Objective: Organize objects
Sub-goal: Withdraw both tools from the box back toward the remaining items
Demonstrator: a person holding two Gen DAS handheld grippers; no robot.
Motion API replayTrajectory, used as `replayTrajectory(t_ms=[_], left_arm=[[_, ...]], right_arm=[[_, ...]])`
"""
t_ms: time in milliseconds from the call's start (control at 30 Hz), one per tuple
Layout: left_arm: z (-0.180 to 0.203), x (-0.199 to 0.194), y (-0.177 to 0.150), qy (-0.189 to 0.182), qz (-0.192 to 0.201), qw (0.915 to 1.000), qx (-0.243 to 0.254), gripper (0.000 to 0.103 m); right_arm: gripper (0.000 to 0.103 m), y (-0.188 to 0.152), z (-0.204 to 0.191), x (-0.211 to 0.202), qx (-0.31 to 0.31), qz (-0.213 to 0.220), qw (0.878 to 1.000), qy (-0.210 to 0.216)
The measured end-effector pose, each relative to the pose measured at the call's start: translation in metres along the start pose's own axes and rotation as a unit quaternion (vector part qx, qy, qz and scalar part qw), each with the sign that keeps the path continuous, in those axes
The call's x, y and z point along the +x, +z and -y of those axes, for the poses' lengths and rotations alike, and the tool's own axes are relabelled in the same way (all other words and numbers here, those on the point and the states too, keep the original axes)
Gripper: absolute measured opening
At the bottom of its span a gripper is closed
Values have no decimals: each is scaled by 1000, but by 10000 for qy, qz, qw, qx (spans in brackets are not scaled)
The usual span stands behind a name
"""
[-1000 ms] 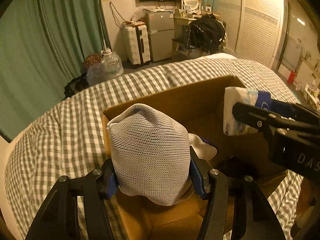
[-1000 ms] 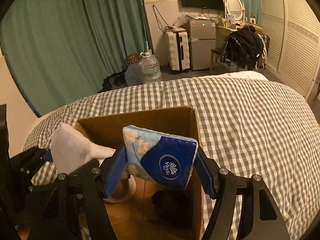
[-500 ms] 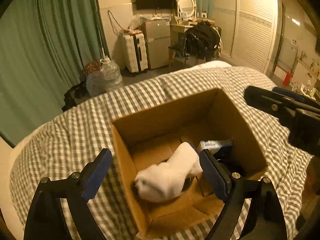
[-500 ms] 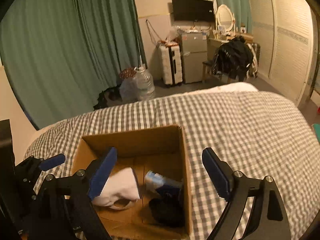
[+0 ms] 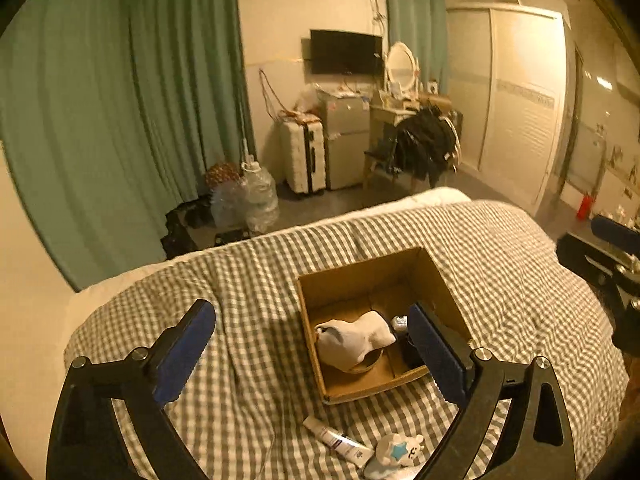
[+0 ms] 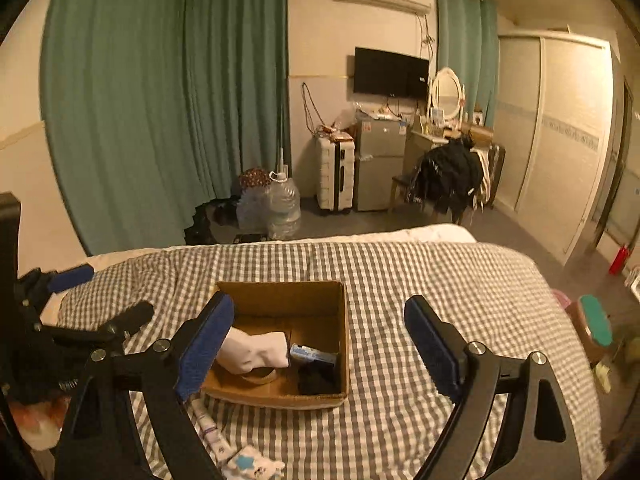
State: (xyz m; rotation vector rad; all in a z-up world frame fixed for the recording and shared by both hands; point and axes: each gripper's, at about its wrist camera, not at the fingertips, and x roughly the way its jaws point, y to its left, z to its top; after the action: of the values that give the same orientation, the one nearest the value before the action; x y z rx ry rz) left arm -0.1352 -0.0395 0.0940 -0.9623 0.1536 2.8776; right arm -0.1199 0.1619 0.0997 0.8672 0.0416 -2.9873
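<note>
An open cardboard box point(image 5: 360, 284) point(image 6: 280, 300) stands on the checked bedcover point(image 5: 240, 280). Inside it lie a white mesh shoe-like item point(image 5: 352, 340) point(image 6: 256, 350), a blue tissue pack point(image 6: 312, 356) and something dark point(image 6: 316, 380). My left gripper point(image 5: 309, 307) hovers above and in front of the box, its jaws opening with nothing between them. My right gripper point(image 6: 319, 301) is also raised over the box, open and empty. A tube point(image 5: 336, 438) and a small white toy with a blue star point(image 5: 396, 448) lie on the cover in front of the box.
Beyond the bed's far edge stand water bottles point(image 6: 282, 208), a white suitcase point(image 6: 336, 178), a small fridge point(image 6: 378, 164) and a chair draped with dark clothes point(image 6: 448, 178). Green curtains hang on the left, wardrobe doors on the right.
Both grippers let go: the white item and the tissue pack dropped into the box. Both grippers then rose and drew back from the box with their jaws spread wide.
</note>
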Motion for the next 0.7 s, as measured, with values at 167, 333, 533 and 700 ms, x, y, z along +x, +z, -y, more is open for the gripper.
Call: replayTrajectory(t_ms=[167,333,533,700], left_arm=[[-8,-34,-13,132,190,9997,0,102],[-18,-37,-40,186,74,9997,-125,103],[-34,-15,-81,406,-205,9984,-321,103],[-38,17,-124,515,-515,9969,-292,103]], right_arm=[[93,-2,-8,-43,-173,152,9997,-75],[93,-14,-21,-60,-374,142,9992,9],[93,-50,-34,-46,-418,-134,9988,212],[93,-93,-40,-5,-403,-640,9965,358]])
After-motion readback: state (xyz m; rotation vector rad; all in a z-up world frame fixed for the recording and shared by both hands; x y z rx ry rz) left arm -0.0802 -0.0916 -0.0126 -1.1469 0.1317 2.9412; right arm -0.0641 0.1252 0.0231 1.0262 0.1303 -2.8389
